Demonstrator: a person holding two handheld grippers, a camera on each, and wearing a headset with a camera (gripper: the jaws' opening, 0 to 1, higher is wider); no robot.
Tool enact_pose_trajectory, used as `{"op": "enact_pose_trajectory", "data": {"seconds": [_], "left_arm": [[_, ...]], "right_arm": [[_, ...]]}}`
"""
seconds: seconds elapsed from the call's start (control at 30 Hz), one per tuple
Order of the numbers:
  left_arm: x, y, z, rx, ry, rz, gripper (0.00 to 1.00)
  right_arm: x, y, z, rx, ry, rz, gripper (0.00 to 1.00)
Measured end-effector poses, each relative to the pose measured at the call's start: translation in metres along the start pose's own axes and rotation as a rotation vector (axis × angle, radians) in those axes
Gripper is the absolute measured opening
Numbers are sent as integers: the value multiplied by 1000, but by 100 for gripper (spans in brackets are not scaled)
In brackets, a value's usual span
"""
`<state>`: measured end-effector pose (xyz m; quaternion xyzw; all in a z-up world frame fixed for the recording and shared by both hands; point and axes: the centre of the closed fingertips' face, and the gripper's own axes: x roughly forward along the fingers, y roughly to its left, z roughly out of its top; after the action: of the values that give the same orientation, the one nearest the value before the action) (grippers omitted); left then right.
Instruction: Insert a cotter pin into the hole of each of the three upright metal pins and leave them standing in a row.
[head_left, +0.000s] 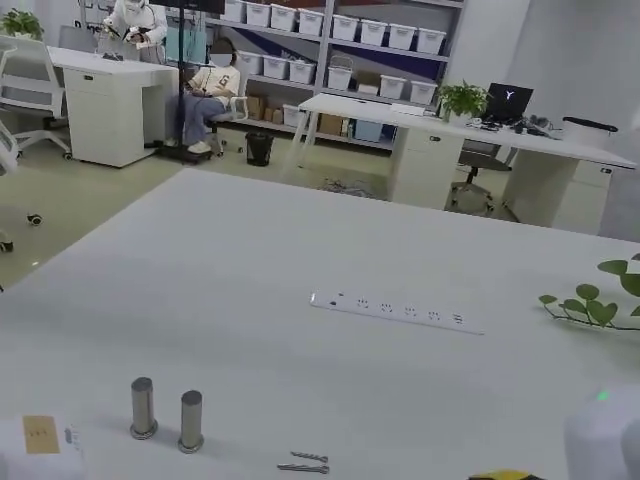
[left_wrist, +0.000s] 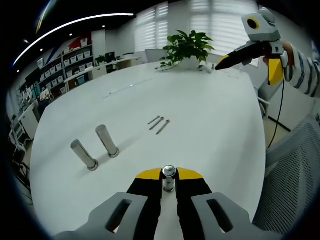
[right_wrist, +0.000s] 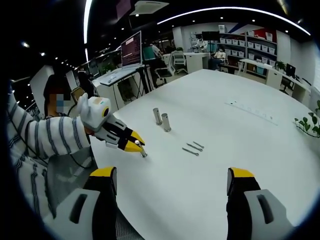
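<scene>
Left gripper (left_wrist: 169, 175), clenched on third metal pin (left_wrist: 169, 182); right gripper (right_wrist: 172, 176) released. Advised: stand it upright just beside standing pair (left_wrist: 107, 141), in line, before fetching cotter pins (left_wrist: 159, 123).

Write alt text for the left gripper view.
The left gripper clamps a metal pin between its yellow-tipped jaws, a white table stretching ahead. On it stand two more metal pins, three cotter pins lie to their right, and the right gripper hangs at upper right.
</scene>
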<state>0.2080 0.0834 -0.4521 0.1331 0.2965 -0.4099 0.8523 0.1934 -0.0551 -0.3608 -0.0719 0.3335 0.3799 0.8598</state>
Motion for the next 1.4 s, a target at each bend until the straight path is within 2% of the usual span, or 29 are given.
{"op": "enact_pose_trajectory", "data": {"seconds": [0.07, 0.27, 0.37, 0.5, 0.63, 0.73, 0.8, 0.87, 0.97, 1.03, 1.1, 1.2, 1.4], "left_arm": [[0, -5, 4, -19, -31, -20, 9], [-5, -6, 16, -35, -78, -28, 23], [-12, -13, 29, -48, -129, -60, 31], [-20, -16, 34, -43, -140, -69, 45], [-28, -19, 35, -70, -145, -74, 55], [-34, -20, 33, -91, -148, -71, 64], [-36, -19, 26, -105, -123, -60, 72], [-38, -17, 22, -97, -117, -47, 78], [-42, -8, 14, -123, -101, 4, 91], [-47, 0, 12, -141, -114, 44, 97], [-52, 4, 10, -168, -122, 59, 99], [-58, 4, 11, -211, -140, 50, 99], [-67, 0, 2, -212, -124, 60, 99]], "right_arm": [[0, 0, 1, -1, 0, 0, 90], [1, 1, 1, -5, 4, 5, 90], [1, -2, -1, -6, 18, 1, 89], [0, -7, 0, -5, 17, -9, 89], [-3, -18, 2, 1, 16, -36, 89], [-6, -26, 4, 18, 4, -58, 89], [-6, -30, 5, 25, 0, -66, 89], [-7, -34, 5, 29, -2, -72, 89], [-7, -38, 7, 34, -6, -88, 88], [-7, -40, 7, 37, -9, -94, 88], [-6, -42, 7, 39, -8, -98, 88], [-4, -44, 7, 35, 0, -98, 88], [2, -48, 14, 15, 13, -92, 85]]}}
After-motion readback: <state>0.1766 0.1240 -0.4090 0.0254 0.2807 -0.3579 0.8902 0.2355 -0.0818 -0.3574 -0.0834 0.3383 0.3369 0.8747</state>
